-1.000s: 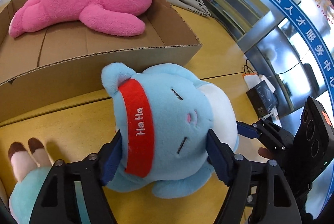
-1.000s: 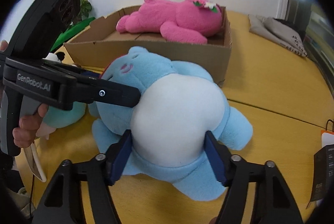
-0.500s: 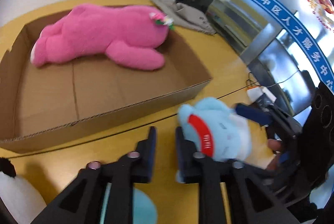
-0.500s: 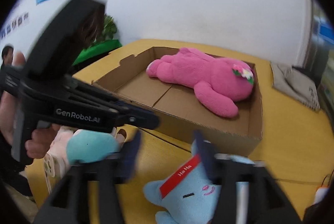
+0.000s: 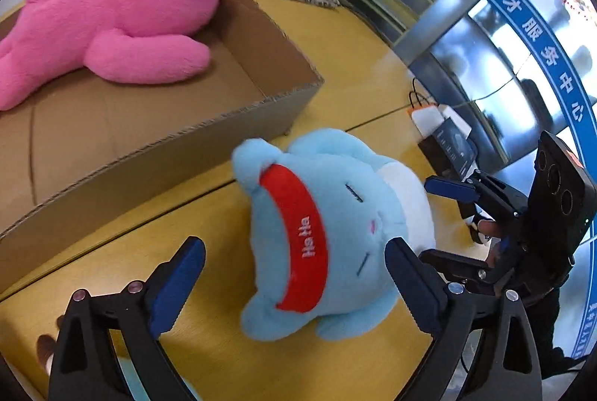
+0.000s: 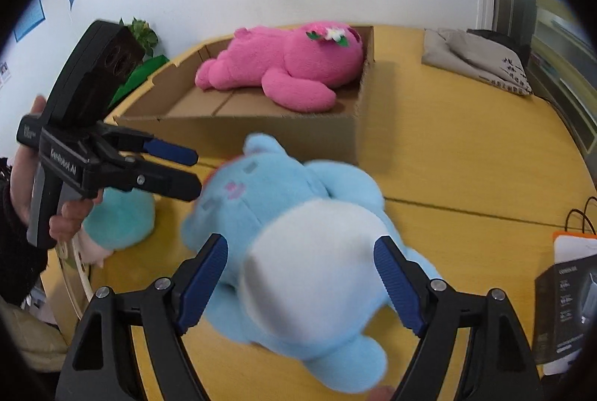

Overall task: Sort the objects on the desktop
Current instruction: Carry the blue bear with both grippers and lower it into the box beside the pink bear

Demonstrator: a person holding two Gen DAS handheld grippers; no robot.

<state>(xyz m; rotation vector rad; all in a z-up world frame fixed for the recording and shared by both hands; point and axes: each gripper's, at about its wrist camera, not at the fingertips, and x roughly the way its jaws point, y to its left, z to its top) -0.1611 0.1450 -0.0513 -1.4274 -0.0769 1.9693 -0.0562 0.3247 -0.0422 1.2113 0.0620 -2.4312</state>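
The left gripper [image 5: 294, 274] is standing wide open, its jaws having just been opening, with the head of the blue plush [image 5: 321, 229] lying between them; one pad is sitting against the toy's cheek side and the other is well clear of the red headband, so nothing is being squeezed. The right gripper [image 6: 300, 274] is also standing open around the toy's white belly, its jaws having opened within the last second, and its pads are sitting beside the belly with no visible dent in it; I am judging that neither gripper is gripping the toy. The blue plush [image 6: 291, 233] is lying on the yellow table [image 6: 466, 158], just in front of the near wall of the cardboard box [image 6: 261, 128] and outside it. The pink plush [image 6: 287, 68] is already lying inside the box, so that part of the sorting is looking done. The blue toy is still waiting to go in; both grippers are looking poised to close on it and lift it over the wall. A teal plush [image 6: 119, 218] is resting on the table beside the left hand [image 6: 71, 218], also outside the box; it is likely waiting its turn. A grey cloth bag [image 6: 481, 61] is lying farther back on the table.
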